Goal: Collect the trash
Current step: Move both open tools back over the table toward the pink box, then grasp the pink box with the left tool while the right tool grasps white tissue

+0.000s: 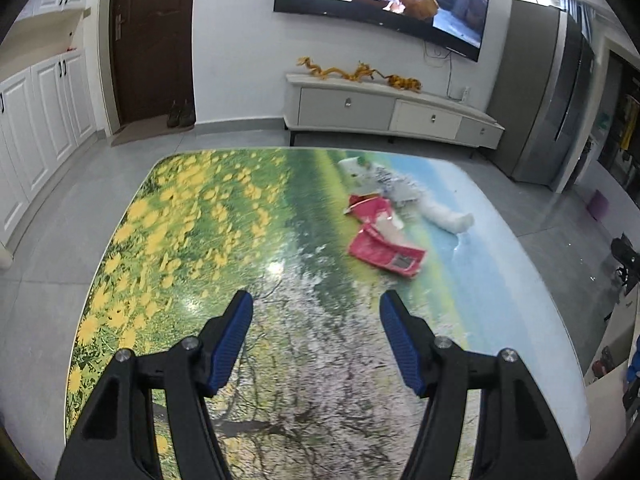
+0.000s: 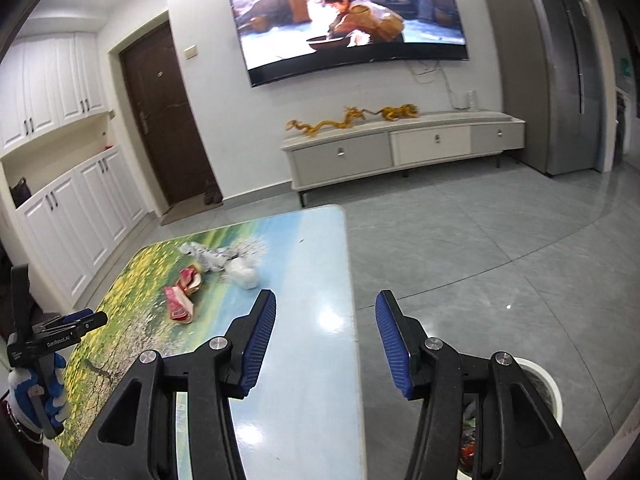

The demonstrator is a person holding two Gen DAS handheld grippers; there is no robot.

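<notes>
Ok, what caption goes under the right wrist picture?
Open right gripper above the table edge, red wrappers beyond, white bin below.

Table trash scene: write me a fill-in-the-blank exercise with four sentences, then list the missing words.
1. Both pieces of torn wrapper on the table are ____ in colour.
2. Beside the wrapper lies a crumpled ____ tissue.
3. Neither the left tongs nor the right tongs hold anything; both stand ____.
4. The round bin stands on the ____, off the table's edge.

Missing words: red; white; open; floor
</notes>
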